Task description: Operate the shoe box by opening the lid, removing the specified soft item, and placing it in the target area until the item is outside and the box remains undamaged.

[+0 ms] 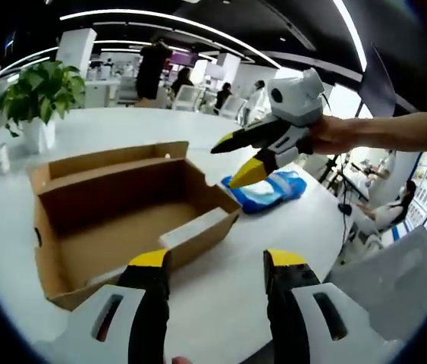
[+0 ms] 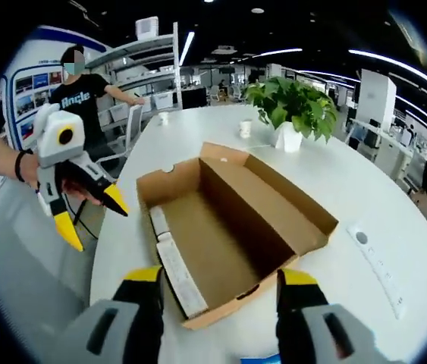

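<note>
shoe box [image 1: 126, 220] open, empty, on white counter [image 1: 274, 243] | blue soft item [image 1: 268, 189] lies on counter just right of box | left gripper [image 1: 217, 262] jaws apart, empty | right gripper [image 2: 219, 279] jaws apart, empty, above item | potted plant [image 2: 293, 106] far side

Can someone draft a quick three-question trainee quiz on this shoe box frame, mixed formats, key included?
1. True or false: the cardboard shoe box on the white table is open and looks empty.
2. Multiple choice: the blue soft item lies (A) inside the box, (B) on the table outside the box, (C) between a gripper's jaws.
3. Short answer: what stands in the white pot beyond the box?

Key
1. True.
2. B. It lies beside the box, under the right gripper. That gripper's jaws are spread and hold nothing; the left gripper is open too.
3. A leafy green plant.
</note>
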`<state>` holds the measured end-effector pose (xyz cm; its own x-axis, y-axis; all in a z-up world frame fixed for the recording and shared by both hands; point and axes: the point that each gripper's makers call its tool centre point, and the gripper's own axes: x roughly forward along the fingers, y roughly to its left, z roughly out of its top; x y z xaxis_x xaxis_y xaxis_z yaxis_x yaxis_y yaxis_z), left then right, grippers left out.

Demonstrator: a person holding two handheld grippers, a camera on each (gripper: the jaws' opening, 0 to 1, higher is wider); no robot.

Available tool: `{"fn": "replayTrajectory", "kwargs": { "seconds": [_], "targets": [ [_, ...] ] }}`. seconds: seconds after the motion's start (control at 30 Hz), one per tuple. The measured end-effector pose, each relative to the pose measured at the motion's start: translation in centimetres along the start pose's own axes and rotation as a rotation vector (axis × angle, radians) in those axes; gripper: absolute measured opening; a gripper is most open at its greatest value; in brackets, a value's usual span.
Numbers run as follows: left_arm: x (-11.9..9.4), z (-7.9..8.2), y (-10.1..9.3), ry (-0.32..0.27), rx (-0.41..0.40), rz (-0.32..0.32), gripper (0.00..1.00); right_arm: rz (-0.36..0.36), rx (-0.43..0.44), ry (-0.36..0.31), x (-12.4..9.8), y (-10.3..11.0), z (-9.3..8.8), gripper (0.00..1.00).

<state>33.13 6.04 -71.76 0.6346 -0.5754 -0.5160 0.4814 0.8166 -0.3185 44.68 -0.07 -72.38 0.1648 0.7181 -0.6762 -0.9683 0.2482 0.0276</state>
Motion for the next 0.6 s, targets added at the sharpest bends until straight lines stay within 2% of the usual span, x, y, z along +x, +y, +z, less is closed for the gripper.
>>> {"fn": "replayTrajectory", "kwargs": {
  "seconds": [0.13,0.33,0.43,0.6],
  "targets": [
    [0.0,0.1,0.1,-0.002,0.0,0.002,0.5,0.009,-0.031,0.024,0.6,0.0,-0.1,0.58],
    [0.0,0.0,0.1,0.0,0.002,0.002,0.5,0.039,-0.157,0.11,1.9,0.6,-0.9,0.59],
    [0.0,0.0,0.0,0.003,0.005,0.002,0.5,0.022,-0.232,0.16,2.3,0.2,-1.3,0.59],
    [0.0,0.0,-0.1,0.003,0.005,0.002,0.5,0.062,-0.288,0.195,3.5,0.9,-1.7,0.59]
  ]
}}
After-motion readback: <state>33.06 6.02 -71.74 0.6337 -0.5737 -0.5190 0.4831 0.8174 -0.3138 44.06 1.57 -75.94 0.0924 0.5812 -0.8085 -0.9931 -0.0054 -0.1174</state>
